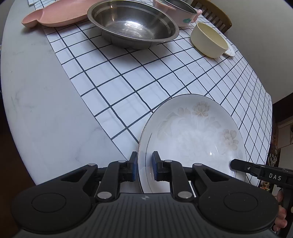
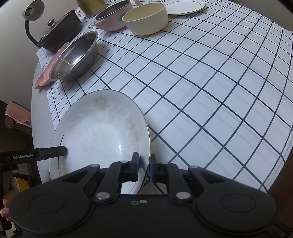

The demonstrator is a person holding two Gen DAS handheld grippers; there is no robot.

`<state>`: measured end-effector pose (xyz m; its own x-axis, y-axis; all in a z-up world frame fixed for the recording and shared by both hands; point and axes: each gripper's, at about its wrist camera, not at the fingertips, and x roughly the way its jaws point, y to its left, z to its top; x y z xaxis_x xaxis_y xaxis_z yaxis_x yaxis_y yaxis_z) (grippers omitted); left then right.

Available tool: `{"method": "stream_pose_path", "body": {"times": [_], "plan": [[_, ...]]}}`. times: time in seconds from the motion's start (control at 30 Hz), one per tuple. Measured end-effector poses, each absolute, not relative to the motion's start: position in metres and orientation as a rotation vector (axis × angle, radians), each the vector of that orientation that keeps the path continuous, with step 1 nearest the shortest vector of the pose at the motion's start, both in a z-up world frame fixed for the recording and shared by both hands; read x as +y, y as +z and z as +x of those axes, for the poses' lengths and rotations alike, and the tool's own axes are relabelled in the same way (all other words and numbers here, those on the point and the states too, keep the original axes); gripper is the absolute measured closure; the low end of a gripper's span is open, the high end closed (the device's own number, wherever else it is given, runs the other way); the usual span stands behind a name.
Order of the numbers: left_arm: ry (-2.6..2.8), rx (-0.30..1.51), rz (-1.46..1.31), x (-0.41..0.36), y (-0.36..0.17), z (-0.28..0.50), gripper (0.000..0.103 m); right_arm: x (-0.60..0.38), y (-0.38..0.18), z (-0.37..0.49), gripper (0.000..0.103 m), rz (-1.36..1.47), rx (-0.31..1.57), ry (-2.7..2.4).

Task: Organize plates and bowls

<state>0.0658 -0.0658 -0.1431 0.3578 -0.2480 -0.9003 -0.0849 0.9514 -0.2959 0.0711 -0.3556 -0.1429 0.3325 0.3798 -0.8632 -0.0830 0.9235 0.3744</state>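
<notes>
A white floral plate is held over the checked cloth near the table's front edge. My left gripper is shut on its left rim. My right gripper is shut on its right rim. Each gripper's finger shows in the other's view, the right finger and the left finger. A steel bowl and a cream bowl stand at the back. A pink fish-shaped plate lies at the far left.
A pink pot, a black lidded pot and a flat white plate stand at the back. The checked cloth covers the middle of a marble table. A wooden chair stands behind.
</notes>
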Motion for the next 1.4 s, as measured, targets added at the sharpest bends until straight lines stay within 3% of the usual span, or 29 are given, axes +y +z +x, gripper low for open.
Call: {"method": "stream_pose_path", "body": {"times": [0.2, 0.3, 0.57, 0.9, 1.1, 1.23, 1.3, 1.4], "plan": [[-0.104, 1.203, -0.318, -0.064, -0.142, 0.064, 0.087, -0.351, -0.141, 0.07, 0.09, 0.249, 1.191, 0.293], [-0.098, 1.196, -0.303, -0.064, -0.14, 0.063, 0.087, -0.349, -0.139, 0.07, 0.082, 0.237, 1.193, 0.291], [-0.083, 1.181, -0.259, -0.065, -0.134, 0.061, 0.086, -0.349, -0.131, 0.068, 0.078, 0.217, 1.176, 0.276], [-0.063, 1.123, -0.206, -0.067, -0.114, 0.057, 0.086, -0.35, -0.11, 0.065, 0.054, 0.202, 1.122, 0.273], [-0.07, 1.074, -0.171, -0.077, -0.098, 0.057, 0.085, -0.342, -0.096, 0.061, 0.049, 0.162, 1.076, 0.3], [-0.085, 1.034, -0.151, -0.085, -0.084, 0.057, 0.085, -0.335, -0.083, 0.057, 0.038, 0.128, 1.028, 0.324], [-0.094, 1.014, -0.146, -0.088, -0.076, 0.057, 0.075, -0.331, -0.075, 0.056, 0.036, 0.11, 1.002, 0.339], [-0.101, 0.956, -0.149, -0.093, -0.062, 0.055, 0.034, -0.327, -0.063, 0.052, 0.028, 0.081, 0.954, 0.358]]}}
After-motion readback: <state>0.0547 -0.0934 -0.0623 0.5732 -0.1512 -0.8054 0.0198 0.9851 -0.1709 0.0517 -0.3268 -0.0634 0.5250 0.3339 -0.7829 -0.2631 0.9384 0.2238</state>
